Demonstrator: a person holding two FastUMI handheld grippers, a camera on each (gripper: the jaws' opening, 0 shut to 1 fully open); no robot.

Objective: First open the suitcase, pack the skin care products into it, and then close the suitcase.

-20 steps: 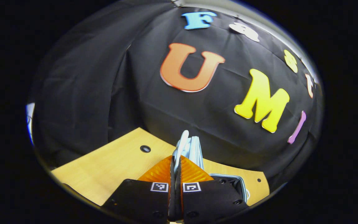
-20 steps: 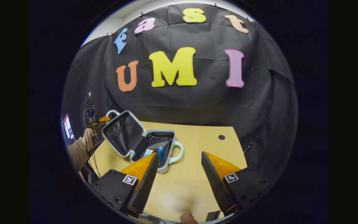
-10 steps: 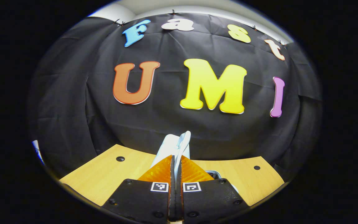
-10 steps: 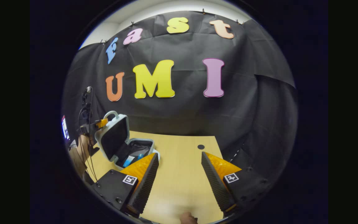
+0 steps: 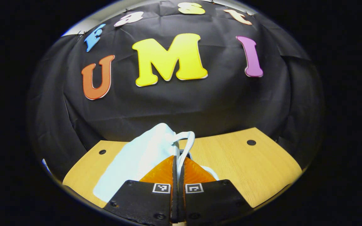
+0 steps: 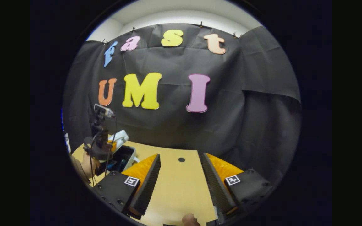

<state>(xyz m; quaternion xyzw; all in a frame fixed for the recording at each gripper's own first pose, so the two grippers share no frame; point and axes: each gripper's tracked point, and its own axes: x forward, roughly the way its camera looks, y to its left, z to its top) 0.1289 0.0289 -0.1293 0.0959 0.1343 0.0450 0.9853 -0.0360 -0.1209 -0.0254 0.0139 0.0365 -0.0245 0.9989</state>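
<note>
On the wooden table (image 5: 256,169), white suitcase lid (image 5: 137,157) half lowered, its handle (image 5: 185,147) pinched by left gripper (image 5: 178,163); right gripper (image 6: 178,179) apart, idle; lowering best done slowly to seat lid squarely.

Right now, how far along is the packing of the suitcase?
Packing looks done: a blue item lies inside the suitcase. In hand: the left gripper is shut on the lid handle, with the lid tilted partly down over the base. Left: shut it fully. The right gripper hangs open, empty.
</note>
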